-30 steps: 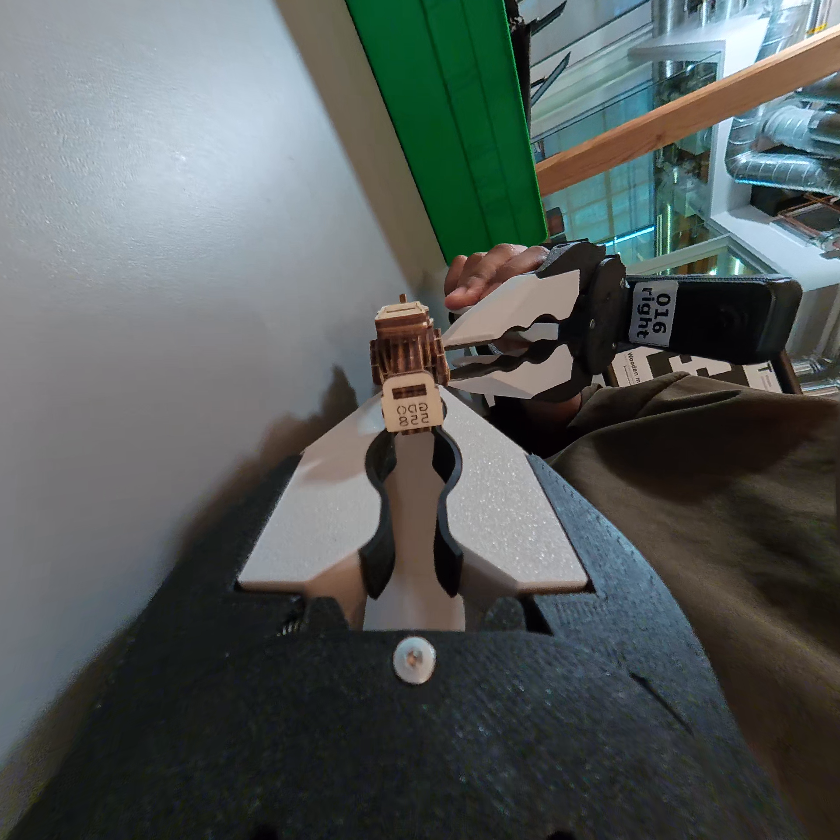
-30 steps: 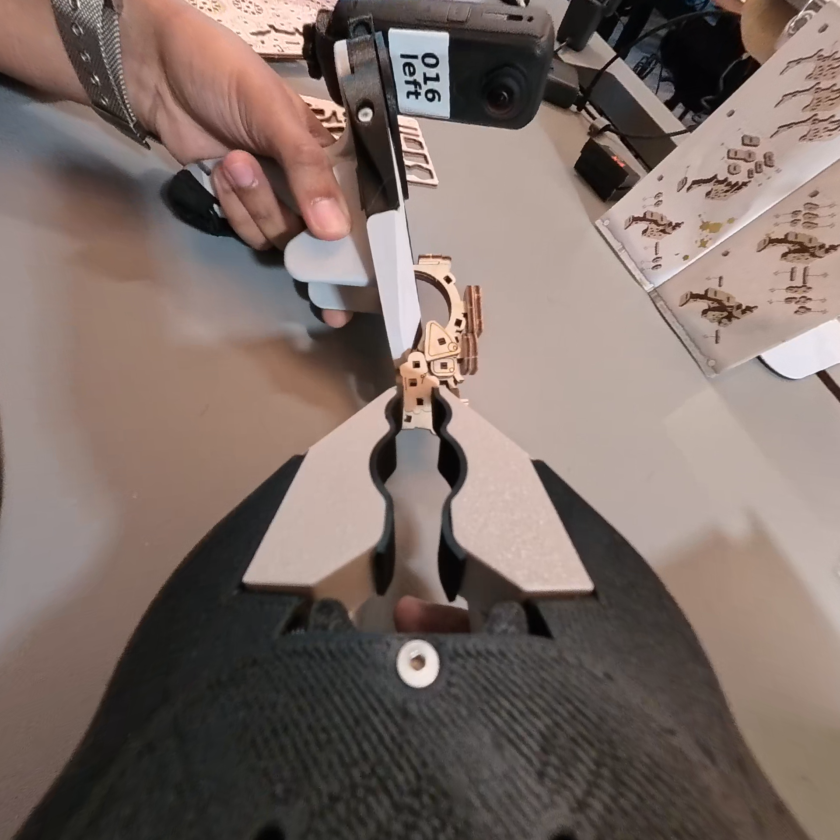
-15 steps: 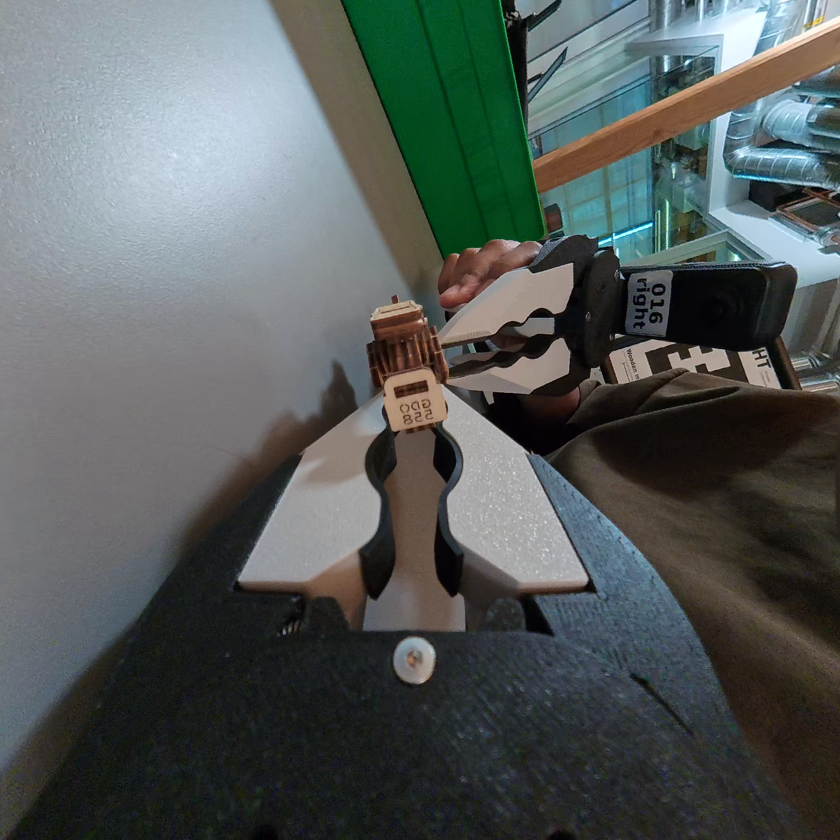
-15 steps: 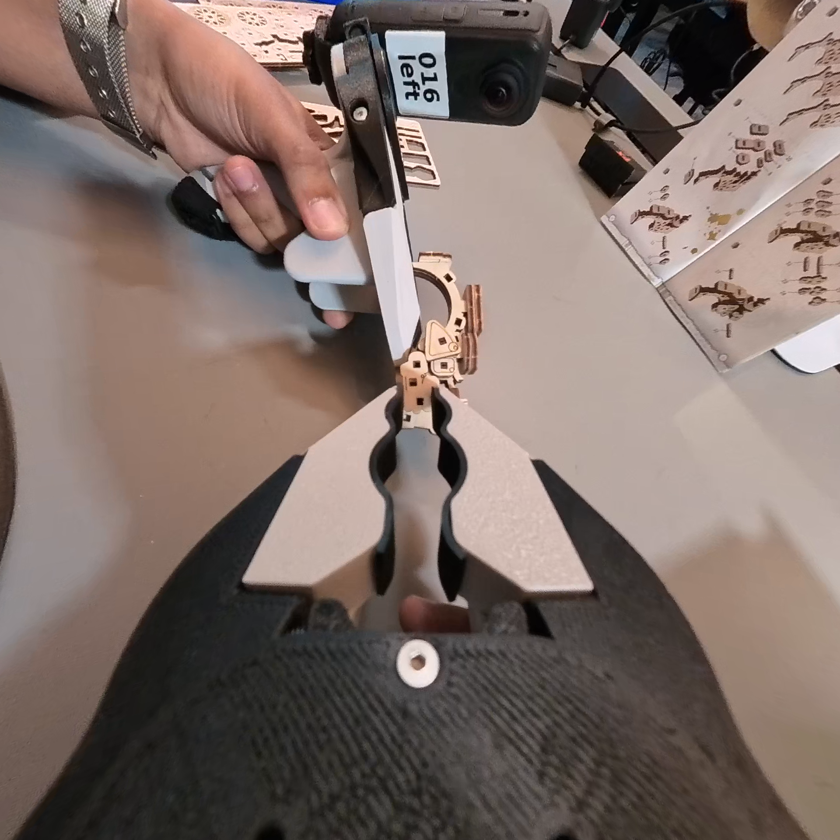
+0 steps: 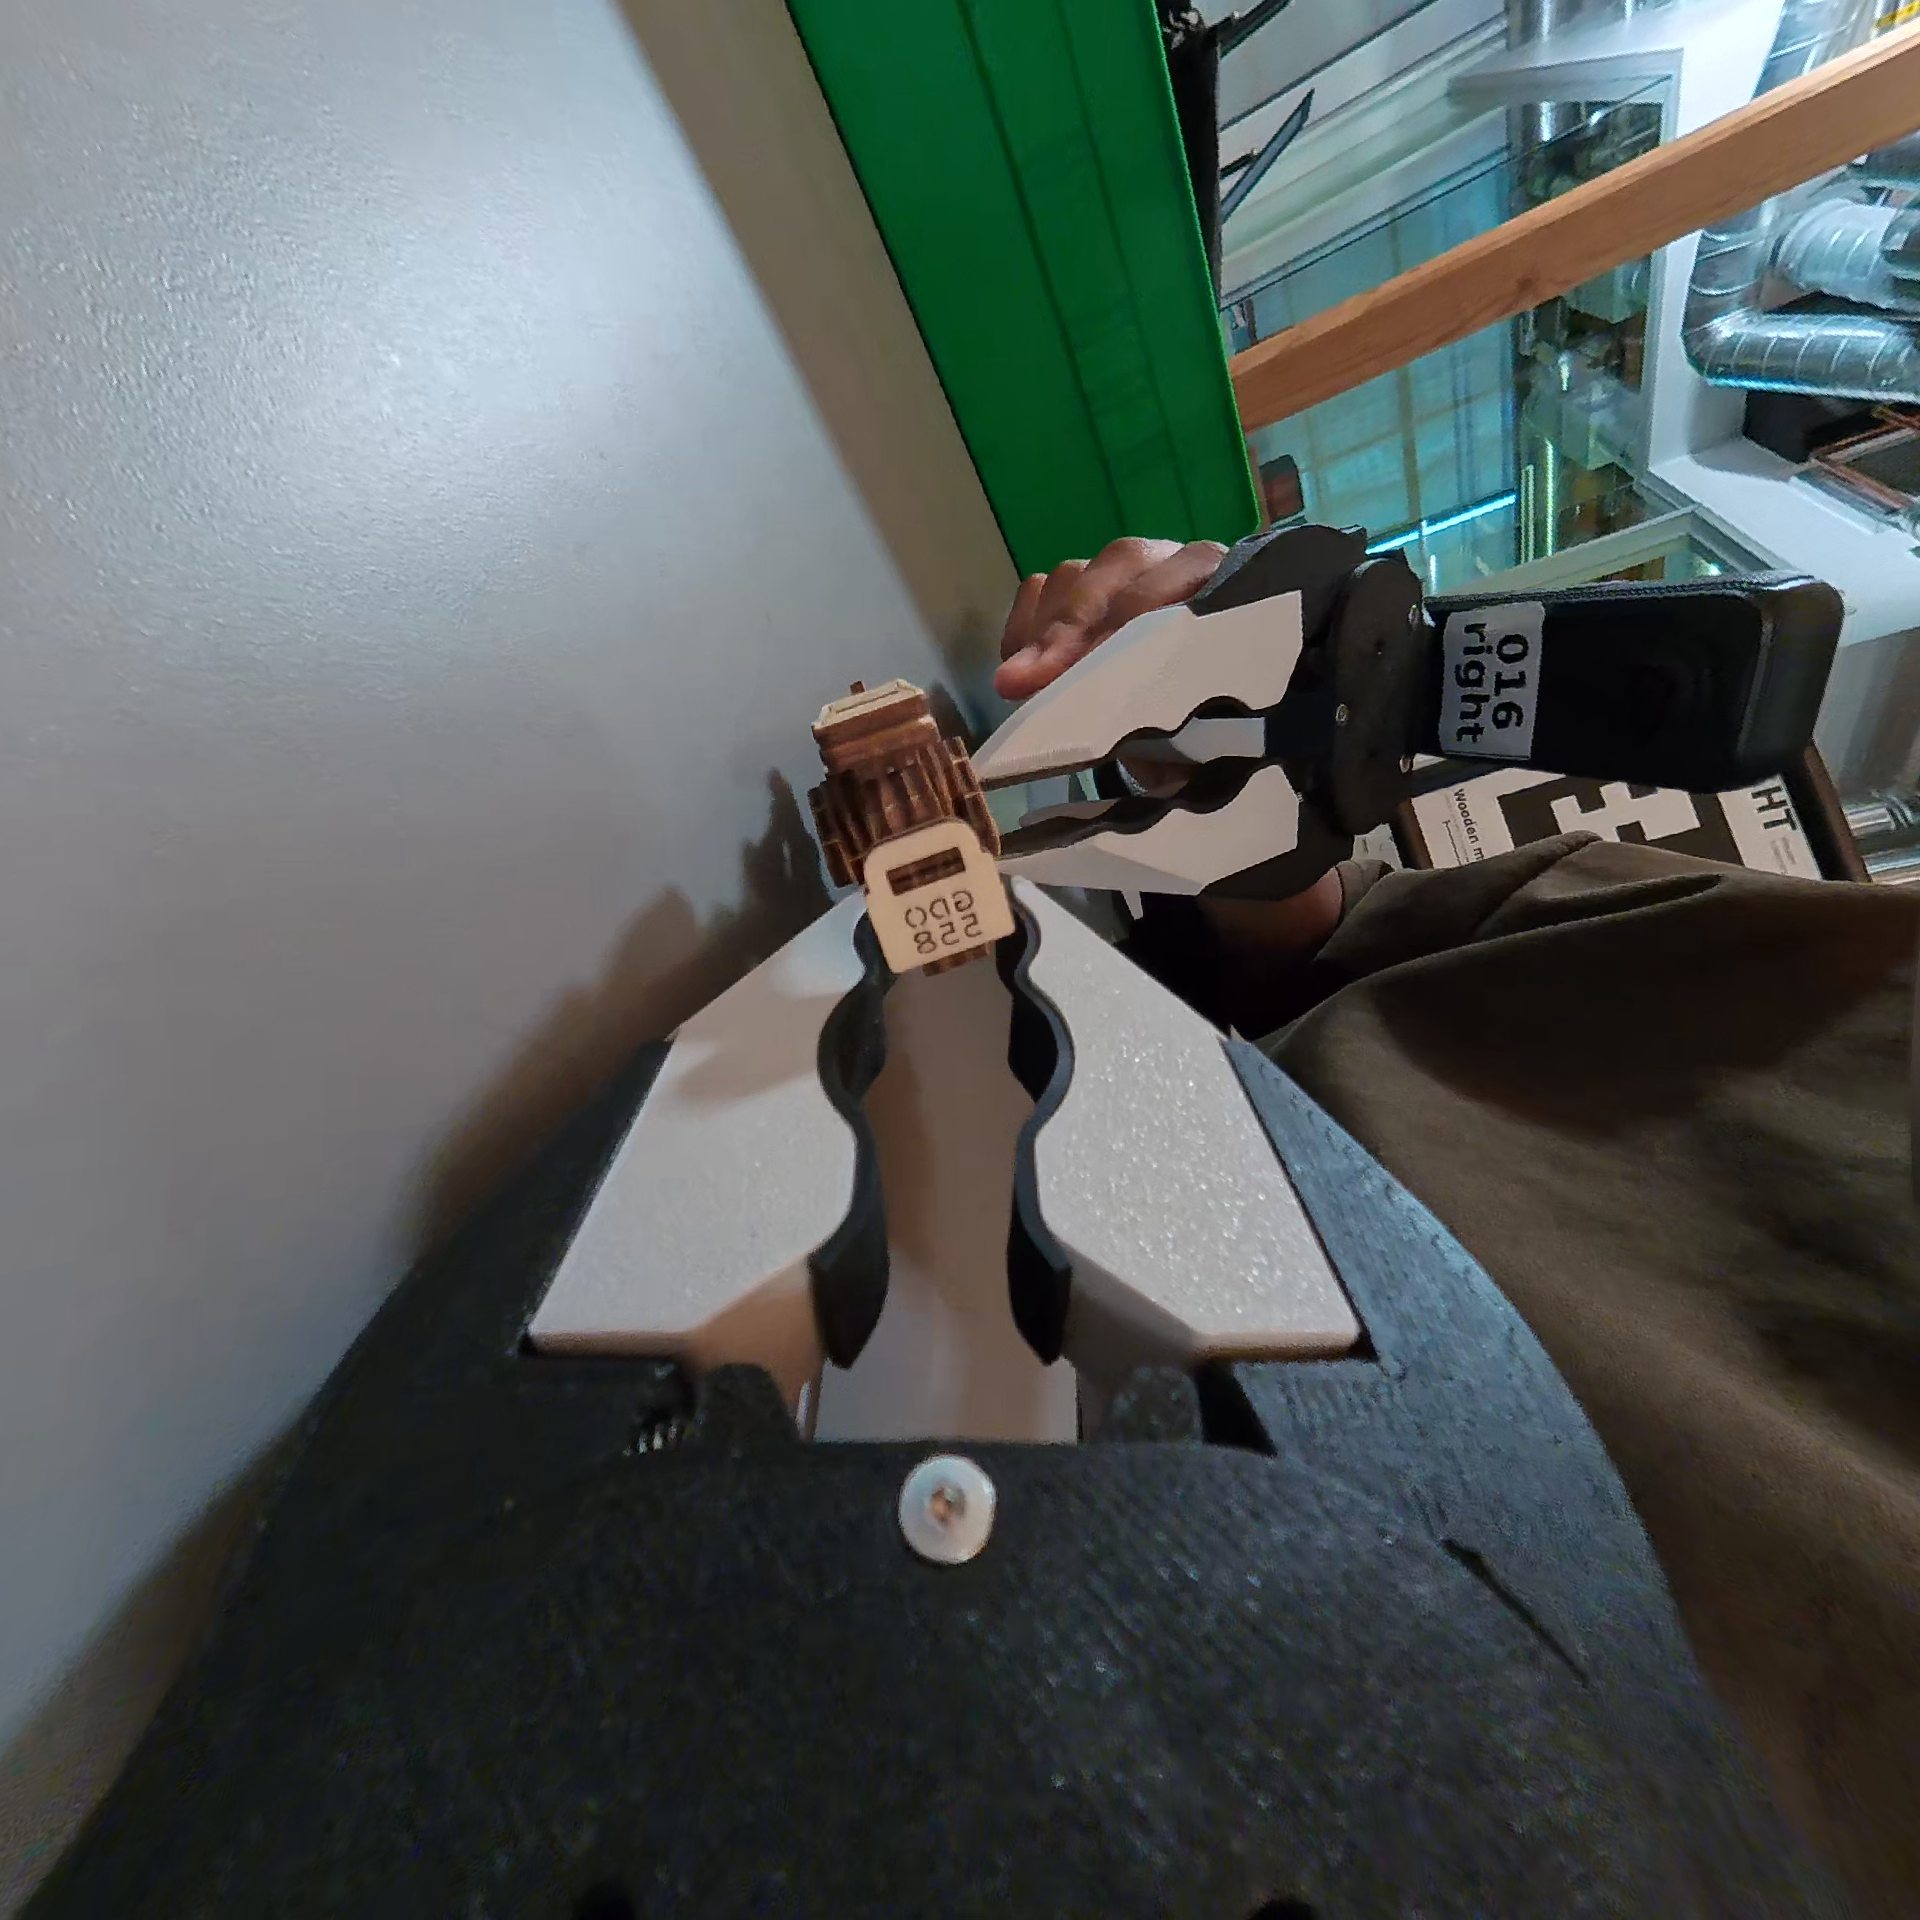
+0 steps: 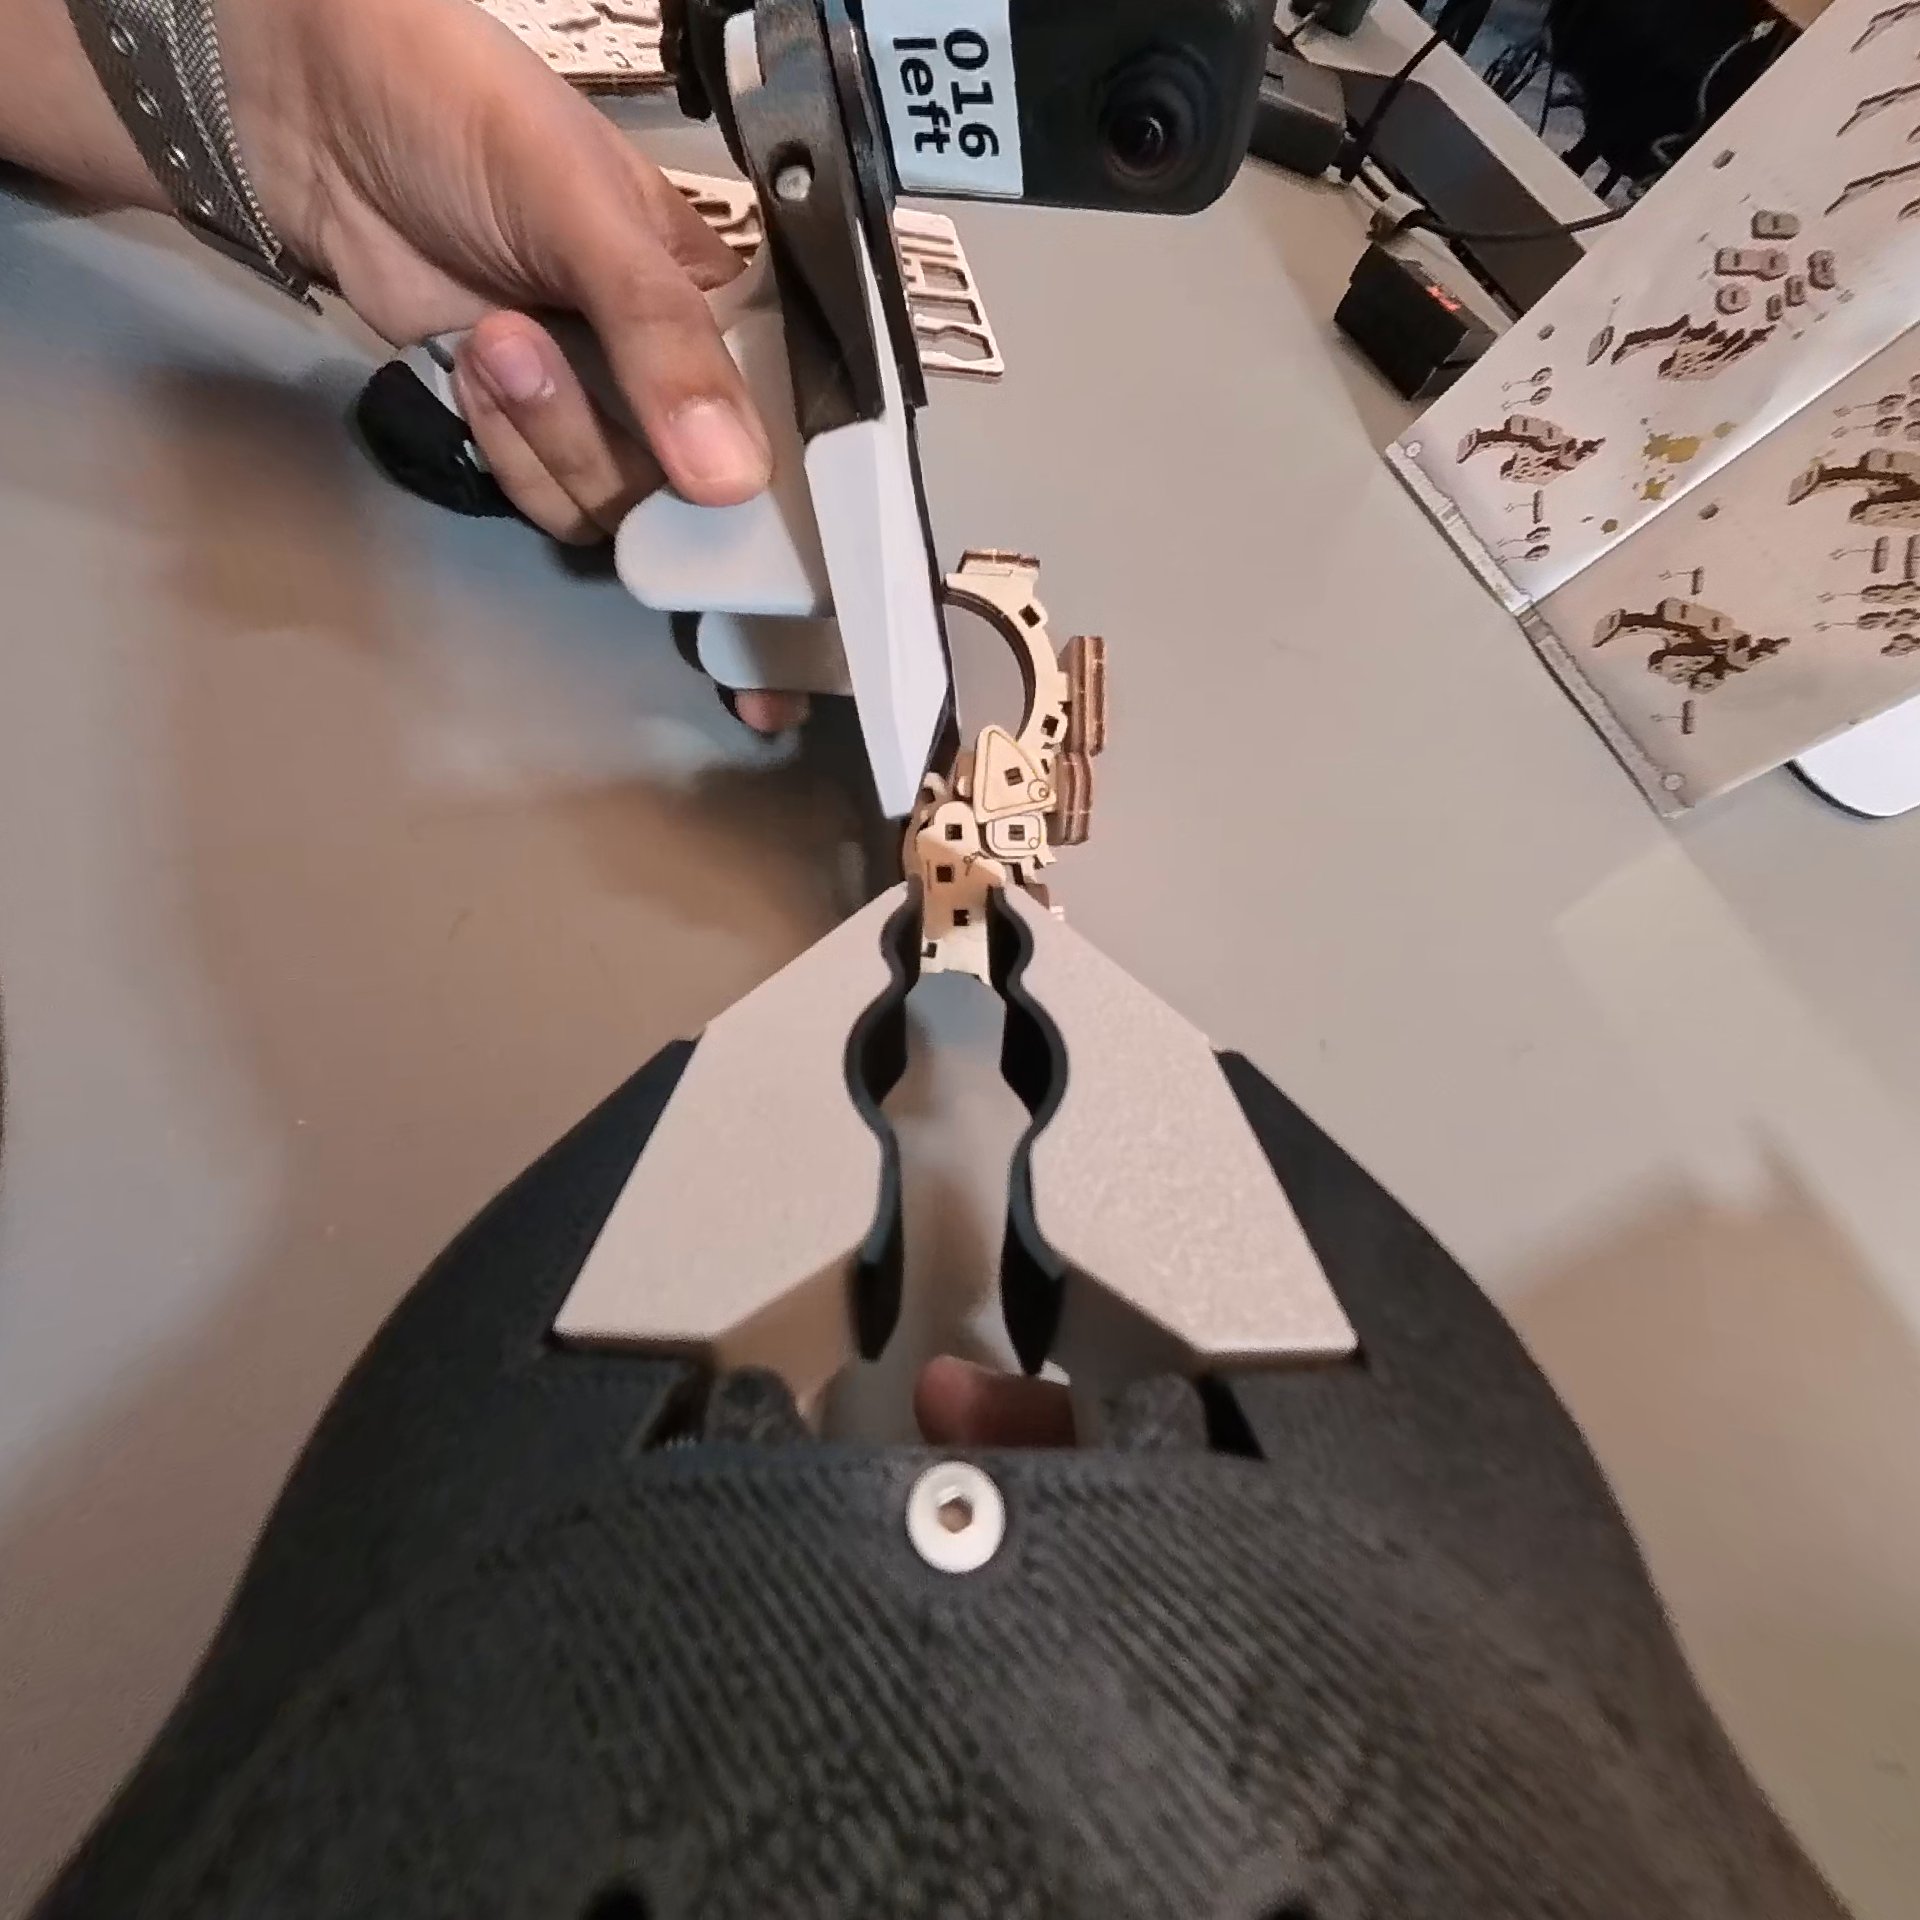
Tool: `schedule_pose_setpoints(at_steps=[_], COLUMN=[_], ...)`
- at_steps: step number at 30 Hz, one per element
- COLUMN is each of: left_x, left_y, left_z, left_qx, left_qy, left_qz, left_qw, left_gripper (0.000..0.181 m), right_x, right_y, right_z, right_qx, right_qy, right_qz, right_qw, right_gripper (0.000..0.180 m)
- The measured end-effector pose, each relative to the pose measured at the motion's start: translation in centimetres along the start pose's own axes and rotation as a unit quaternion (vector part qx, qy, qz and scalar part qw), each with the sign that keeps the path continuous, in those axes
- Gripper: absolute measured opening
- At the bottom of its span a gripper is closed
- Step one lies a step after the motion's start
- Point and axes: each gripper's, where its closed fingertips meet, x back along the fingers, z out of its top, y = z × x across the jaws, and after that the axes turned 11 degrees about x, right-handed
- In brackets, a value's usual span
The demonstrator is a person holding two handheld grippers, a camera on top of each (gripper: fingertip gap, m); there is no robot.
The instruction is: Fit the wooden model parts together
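Note:
A small wooden model made of slotted plywood pieces is held in the air between both grippers. My left gripper is shut on the model's end with the pale tag. My right gripper is shut on a flat pale part with square holes at the other side of the same model. The right gripper shows in the left wrist view, coming in from the right. The left gripper's finger comes down from above in the right wrist view, next to the model's ring-shaped part.
A grey table lies below. Plywood part sheets lie at its far side. An instruction sheet stands at the right, with a black box behind it. A hand holds the left gripper. An olive sleeve fills the right of the left wrist view. My left and right fingertips are right by each other.
Both grippers keep their hold on the model. The pair has shifted only slightly; the left gripper's handle sits a little higher in the right wrist view.

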Motion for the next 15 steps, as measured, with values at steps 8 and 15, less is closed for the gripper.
schedule_pose_setpoints(at_steps=[8,15], left_x=[-0.07,-0.16], left_y=[0.01,-0.18], left_z=[-0.06,0.00], left_qx=[-0.008,-0.008], left_qy=[0.000,0.003], left_qz=[0.004,0.012], left_qw=[1.000,1.000], left_gripper=[0.018,0.017], right_x=[0.02,-0.01], right_y=[-0.28,-0.41], right_z=[0.05,0.03], right_qx=[-0.006,0.003], right_qy=[0.006,0.002], right_qz=[0.011,0.009], right_qw=[1.000,1.000], right_gripper=[0.011,0.010])
